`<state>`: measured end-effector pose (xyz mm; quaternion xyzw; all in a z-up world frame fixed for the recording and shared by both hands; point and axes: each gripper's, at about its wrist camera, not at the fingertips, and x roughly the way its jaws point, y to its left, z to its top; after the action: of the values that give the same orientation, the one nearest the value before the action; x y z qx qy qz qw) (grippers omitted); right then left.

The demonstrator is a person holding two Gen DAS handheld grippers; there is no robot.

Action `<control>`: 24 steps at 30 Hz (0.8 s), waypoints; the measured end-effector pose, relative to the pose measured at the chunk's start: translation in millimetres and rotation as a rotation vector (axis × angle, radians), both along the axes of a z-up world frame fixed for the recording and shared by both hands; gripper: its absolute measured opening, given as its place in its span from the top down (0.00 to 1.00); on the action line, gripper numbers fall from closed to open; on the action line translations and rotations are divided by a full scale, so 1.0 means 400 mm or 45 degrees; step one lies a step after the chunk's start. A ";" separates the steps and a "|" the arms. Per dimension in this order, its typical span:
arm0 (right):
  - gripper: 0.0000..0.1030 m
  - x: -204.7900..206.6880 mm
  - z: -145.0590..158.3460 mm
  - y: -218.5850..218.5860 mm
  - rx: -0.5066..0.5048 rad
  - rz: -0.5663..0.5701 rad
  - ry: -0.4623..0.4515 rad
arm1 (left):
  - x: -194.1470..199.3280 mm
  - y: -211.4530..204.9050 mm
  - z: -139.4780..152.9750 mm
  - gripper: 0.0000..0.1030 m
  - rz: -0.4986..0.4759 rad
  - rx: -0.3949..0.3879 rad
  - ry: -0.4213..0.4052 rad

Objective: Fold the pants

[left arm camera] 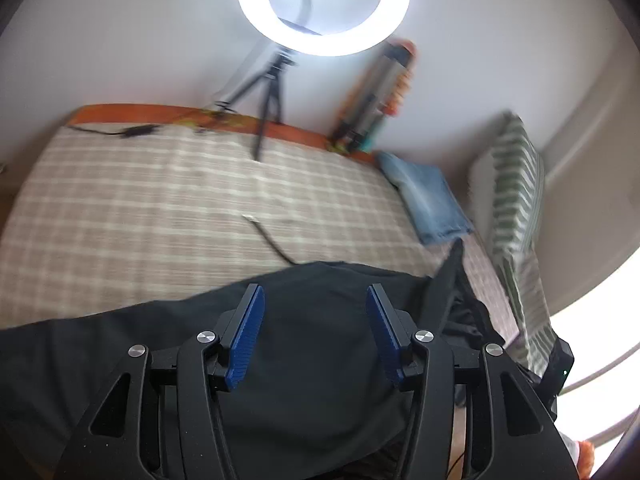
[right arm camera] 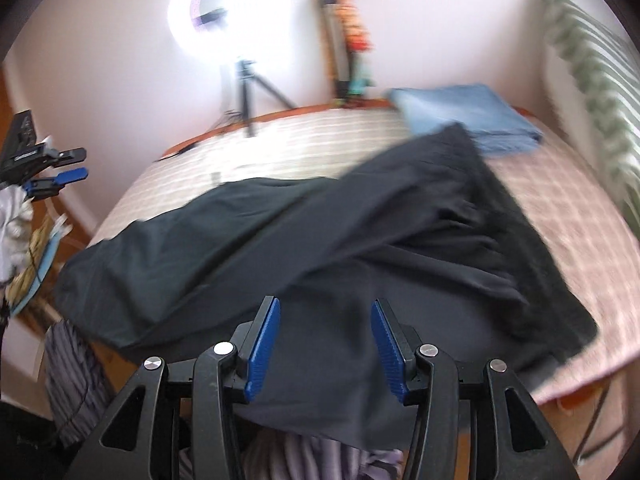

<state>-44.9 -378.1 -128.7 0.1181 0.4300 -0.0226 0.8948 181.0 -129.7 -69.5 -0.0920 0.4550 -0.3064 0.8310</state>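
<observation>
Dark pants [right arm camera: 320, 248] sprawled lengthwise across frame centre on checked mattress [right arm camera: 560, 208], still crumpled and unfolded; left gripper [left arm camera: 316, 332] and right gripper [right arm camera: 325, 344] both agape, holding nothing, so folding remains.

Both wrist views angled down close over the bed [left arm camera: 120, 208], facing the wall, sharing the ring light [right arm camera: 228, 12]

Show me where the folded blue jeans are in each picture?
Left wrist view: the folded blue jeans lie right of centre, at the bed's far corner beside the striped pillow.
Right wrist view: the jeans lie upper right, behind the black pants.
Shared landmark: the ring light by the wall.
</observation>
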 end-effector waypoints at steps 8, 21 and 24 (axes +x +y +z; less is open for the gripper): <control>0.52 -0.075 -0.022 -0.135 0.007 -0.225 0.038 | -0.016 -0.346 -0.059 0.39 -0.337 0.034 0.058; 0.52 -0.167 -0.028 -0.249 0.042 -0.356 0.025 | -0.032 -0.710 -0.195 0.39 -0.497 0.255 0.074; 0.52 -0.172 -0.030 -0.267 0.047 -0.366 0.017 | -0.020 -0.744 -0.224 0.39 -0.474 0.318 0.063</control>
<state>-113.6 -484.9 -140.5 0.1946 0.4149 -0.1433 0.8772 173.1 -427.2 -159.2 0.0898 0.5187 -0.3933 0.7538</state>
